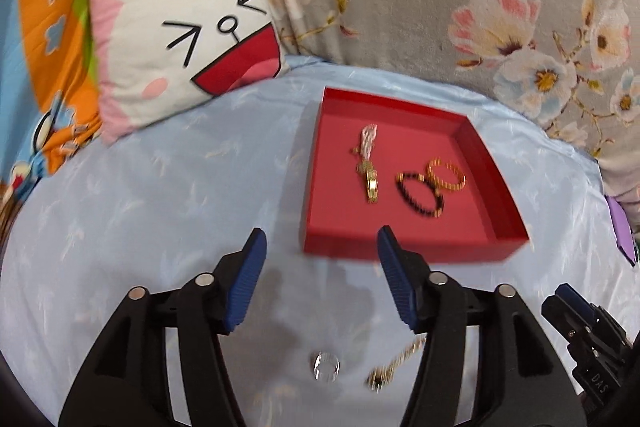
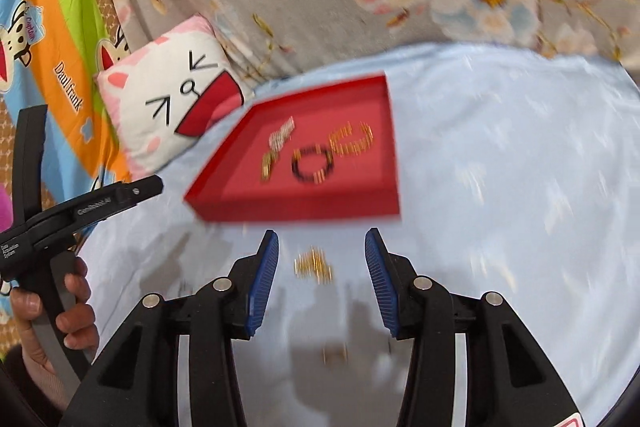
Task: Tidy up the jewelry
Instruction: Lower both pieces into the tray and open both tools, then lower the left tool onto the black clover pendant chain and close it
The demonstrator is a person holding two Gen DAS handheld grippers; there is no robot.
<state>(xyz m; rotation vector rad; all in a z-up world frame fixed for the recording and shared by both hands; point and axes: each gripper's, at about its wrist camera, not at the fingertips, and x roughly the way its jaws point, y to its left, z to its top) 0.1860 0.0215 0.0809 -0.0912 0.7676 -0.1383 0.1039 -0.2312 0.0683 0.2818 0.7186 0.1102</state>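
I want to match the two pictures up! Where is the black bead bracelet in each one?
Left wrist view: the black bead bracelet lies in the red tray, right of centre, touching the gold bracelet.
Right wrist view: it is blurred, in the middle of the tray, left of and below the gold bracelet.
Shared landmark: the cat-face pillow, left of the tray in both.
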